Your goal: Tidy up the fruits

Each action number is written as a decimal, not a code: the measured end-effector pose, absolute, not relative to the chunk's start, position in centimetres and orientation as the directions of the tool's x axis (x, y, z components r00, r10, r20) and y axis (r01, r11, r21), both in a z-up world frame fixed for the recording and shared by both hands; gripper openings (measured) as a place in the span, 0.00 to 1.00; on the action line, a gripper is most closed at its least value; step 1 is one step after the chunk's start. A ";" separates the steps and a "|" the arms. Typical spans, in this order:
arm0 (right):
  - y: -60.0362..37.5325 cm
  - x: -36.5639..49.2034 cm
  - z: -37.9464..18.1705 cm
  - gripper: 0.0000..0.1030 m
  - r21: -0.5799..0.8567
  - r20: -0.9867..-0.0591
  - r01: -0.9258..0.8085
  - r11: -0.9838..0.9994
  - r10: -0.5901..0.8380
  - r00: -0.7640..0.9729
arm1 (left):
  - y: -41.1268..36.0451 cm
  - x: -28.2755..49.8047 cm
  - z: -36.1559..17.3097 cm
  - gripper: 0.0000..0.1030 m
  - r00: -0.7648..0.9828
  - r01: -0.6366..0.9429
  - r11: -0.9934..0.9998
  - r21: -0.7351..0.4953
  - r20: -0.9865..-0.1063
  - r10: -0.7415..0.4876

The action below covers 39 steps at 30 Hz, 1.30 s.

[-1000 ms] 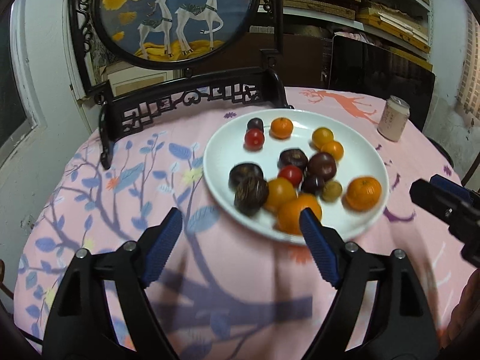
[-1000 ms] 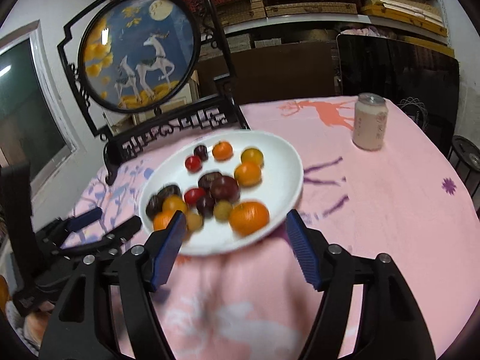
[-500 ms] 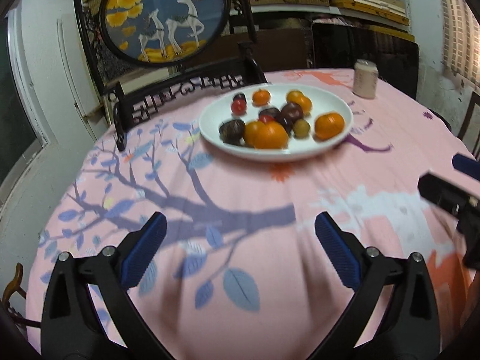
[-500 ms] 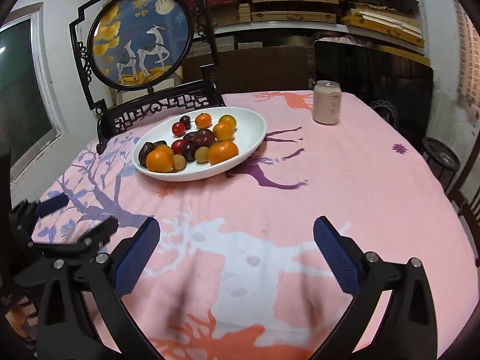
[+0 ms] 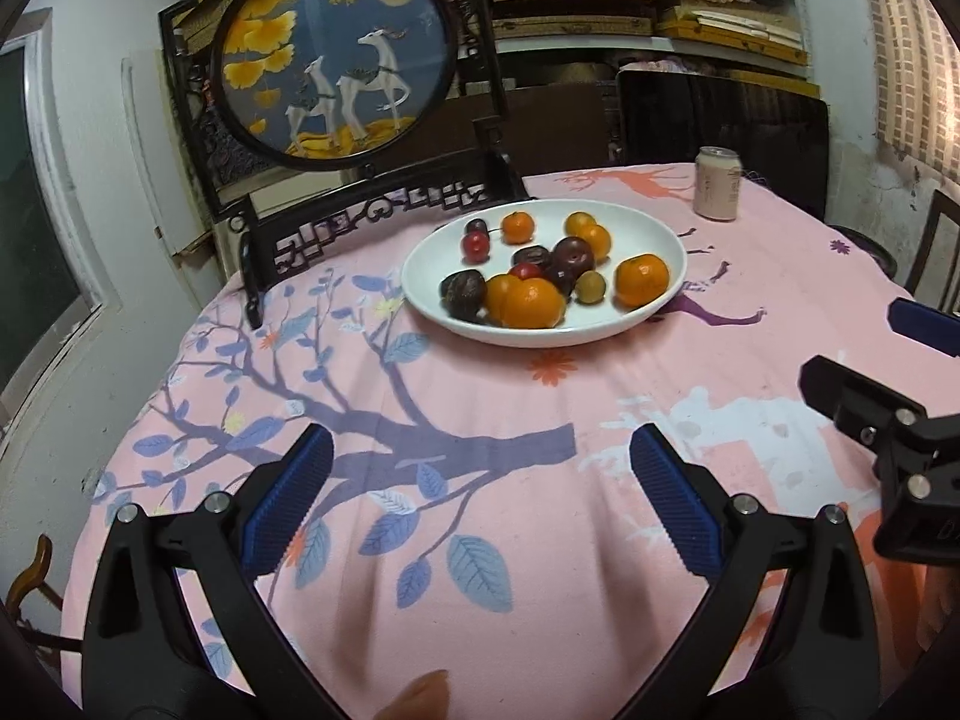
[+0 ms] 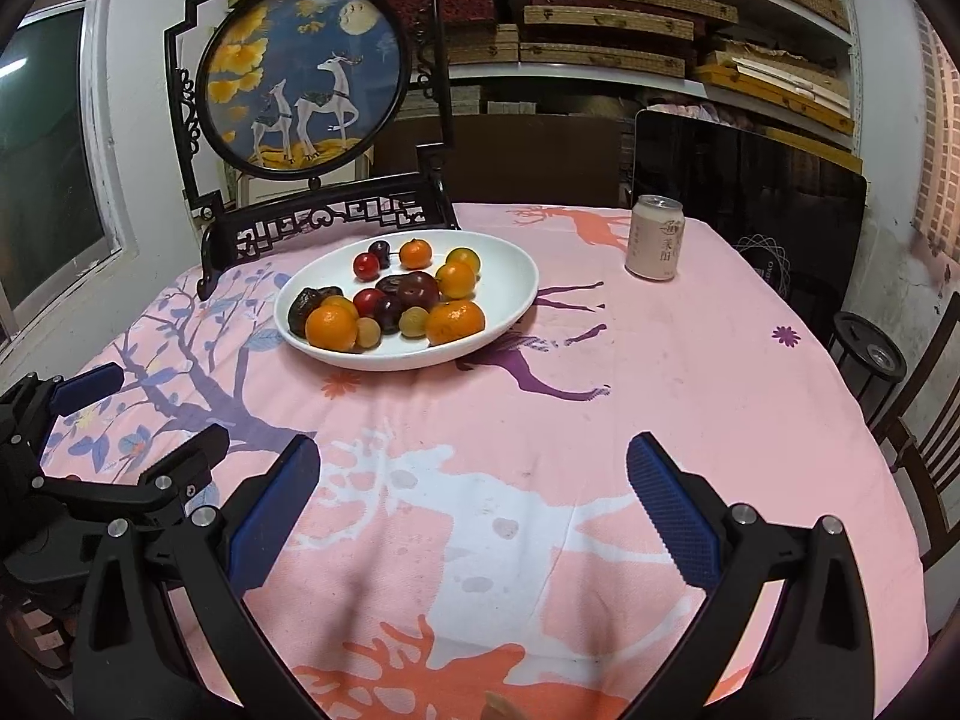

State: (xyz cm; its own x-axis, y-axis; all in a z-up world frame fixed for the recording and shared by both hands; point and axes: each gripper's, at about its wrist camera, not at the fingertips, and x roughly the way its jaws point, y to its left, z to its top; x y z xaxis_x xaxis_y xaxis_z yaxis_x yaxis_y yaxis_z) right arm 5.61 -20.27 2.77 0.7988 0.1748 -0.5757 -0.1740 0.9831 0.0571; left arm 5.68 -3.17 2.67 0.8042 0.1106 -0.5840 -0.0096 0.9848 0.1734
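A white plate (image 5: 660,234) (image 6: 510,264) sits toward the far side of the pink tablecloth. It holds several fruits: oranges (image 5: 531,303) (image 6: 455,321), dark plums (image 5: 573,253) (image 6: 418,290), red cherries (image 5: 474,246) and small yellow-green ones (image 5: 590,287). My left gripper (image 5: 480,477) hangs open over the cloth well short of the plate, with nothing between its blue pads. My right gripper (image 6: 474,483) is open too, empty, also near the table's front. Each gripper shows at the edge of the other's view.
A pale drink can (image 5: 718,183) (image 6: 654,237) stands right of the plate. A black carved stand with a round deer picture (image 5: 336,60) (image 6: 303,75) rises behind the plate. A dark chair back (image 6: 744,192) is at the far right. Shelves fill the back wall.
Both grippers have pulled back from the plate toward the table's front edge, and their jaws have spread wider. The plate and fruits have stayed put.
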 end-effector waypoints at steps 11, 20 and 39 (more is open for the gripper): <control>-20.2 5.5 2.6 0.99 0.106 -0.585 -0.209 0.972 0.231 0.778 | -1.4 5.7 3.0 0.98 0.784 -0.043 0.996 0.078 -0.615 0.082; -19.8 5.3 2.5 0.99 0.109 -0.590 -0.227 0.968 0.247 0.768 | -1.7 5.5 3.1 0.98 0.788 -0.037 0.995 0.089 -0.609 0.084; -19.2 5.0 2.4 0.99 0.094 -0.596 -0.241 0.966 0.249 0.764 | -2.0 5.6 2.9 0.98 0.785 -0.024 0.995 0.099 -0.614 0.080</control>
State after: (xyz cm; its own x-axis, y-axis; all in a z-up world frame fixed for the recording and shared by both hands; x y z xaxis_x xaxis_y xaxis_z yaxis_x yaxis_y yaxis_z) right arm 5.03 -19.25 2.39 0.7636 0.2487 -0.5959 -0.2410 0.9659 0.0944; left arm 5.61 -2.01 2.92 0.7850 0.0802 -0.6143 -0.0239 0.9948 0.0994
